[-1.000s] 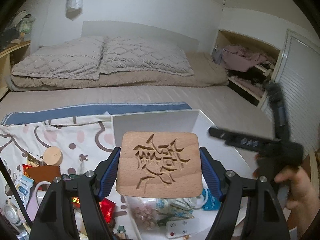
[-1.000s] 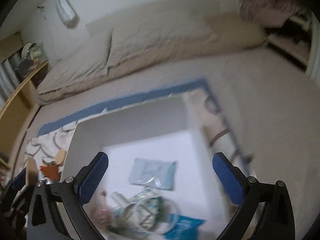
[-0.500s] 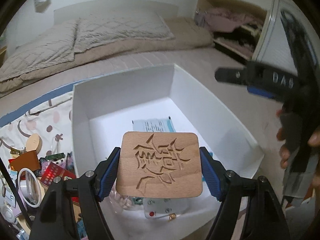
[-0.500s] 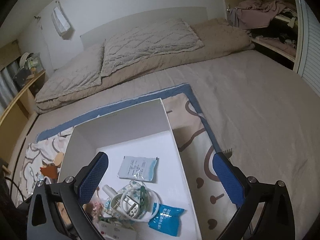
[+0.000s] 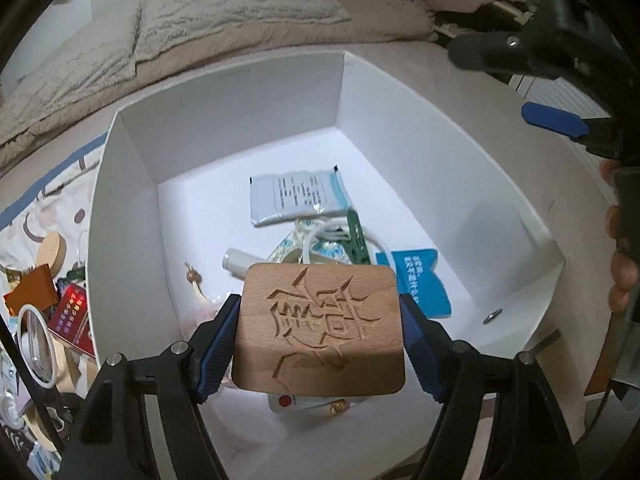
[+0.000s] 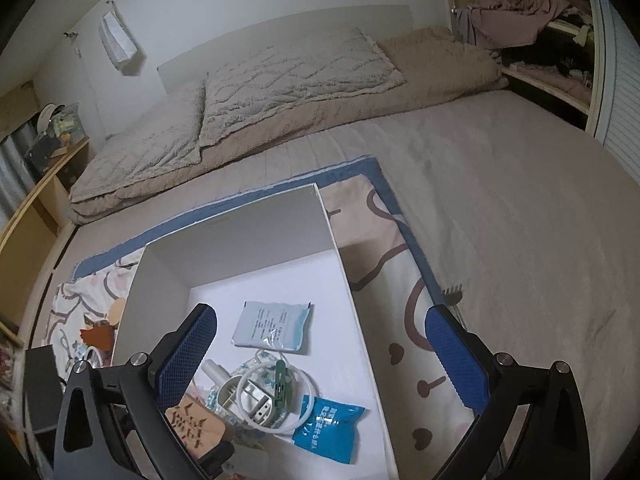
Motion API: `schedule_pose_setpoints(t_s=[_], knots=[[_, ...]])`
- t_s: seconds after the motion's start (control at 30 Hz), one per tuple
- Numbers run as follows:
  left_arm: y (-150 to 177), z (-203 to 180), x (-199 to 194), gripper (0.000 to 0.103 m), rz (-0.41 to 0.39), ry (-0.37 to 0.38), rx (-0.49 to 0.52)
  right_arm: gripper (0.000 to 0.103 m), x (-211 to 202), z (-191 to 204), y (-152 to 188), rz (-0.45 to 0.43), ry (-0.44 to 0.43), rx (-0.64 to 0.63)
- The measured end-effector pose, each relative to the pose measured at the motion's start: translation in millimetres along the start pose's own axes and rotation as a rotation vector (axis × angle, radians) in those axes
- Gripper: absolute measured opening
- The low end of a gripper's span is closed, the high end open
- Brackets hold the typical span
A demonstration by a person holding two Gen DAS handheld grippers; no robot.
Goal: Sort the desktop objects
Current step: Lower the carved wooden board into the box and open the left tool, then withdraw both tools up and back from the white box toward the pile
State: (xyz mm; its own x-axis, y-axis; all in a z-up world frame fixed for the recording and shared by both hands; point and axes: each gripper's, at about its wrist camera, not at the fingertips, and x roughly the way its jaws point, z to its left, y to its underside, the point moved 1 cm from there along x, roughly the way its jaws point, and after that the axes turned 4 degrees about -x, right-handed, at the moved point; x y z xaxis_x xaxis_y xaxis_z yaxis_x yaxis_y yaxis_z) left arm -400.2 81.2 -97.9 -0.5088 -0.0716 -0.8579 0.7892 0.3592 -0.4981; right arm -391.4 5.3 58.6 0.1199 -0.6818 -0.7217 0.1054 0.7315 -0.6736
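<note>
Inside the white box's walls, left gripper clamps wooden plaque; right gripper gapes

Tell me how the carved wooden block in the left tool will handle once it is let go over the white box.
The wooden block looks rigid: it stays flat between the left tool pads. Flat, so unlikely to roll. It could land tilted on the clutter in the white box.

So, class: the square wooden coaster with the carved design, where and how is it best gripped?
Grip the square wooden coaster with the carved design by its two opposite side edges, as the left gripper does, shut on it. Its thin, flat shape and straight parallel sides give the blue pads firm seats, leaving the carved face clear, above the white cardboard box.
</note>
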Motion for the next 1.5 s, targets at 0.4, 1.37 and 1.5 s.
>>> schedule_pose_setpoints(t_s=[0.4,1.37,1.5], knots=[[3,6,11,0.076,0.052,0.009,-0.065,0.103,11,-5,8,0.046,-0.023,0.049],[4,6,8,0.081,0.036,0.004,-0.080,0.103,13,2,13,0.047,-0.029,0.011],[4,1,-1,0.083,-0.006,-0.026,-0.043,0.103,10,4,14,0.033,-0.034,-0.002]])
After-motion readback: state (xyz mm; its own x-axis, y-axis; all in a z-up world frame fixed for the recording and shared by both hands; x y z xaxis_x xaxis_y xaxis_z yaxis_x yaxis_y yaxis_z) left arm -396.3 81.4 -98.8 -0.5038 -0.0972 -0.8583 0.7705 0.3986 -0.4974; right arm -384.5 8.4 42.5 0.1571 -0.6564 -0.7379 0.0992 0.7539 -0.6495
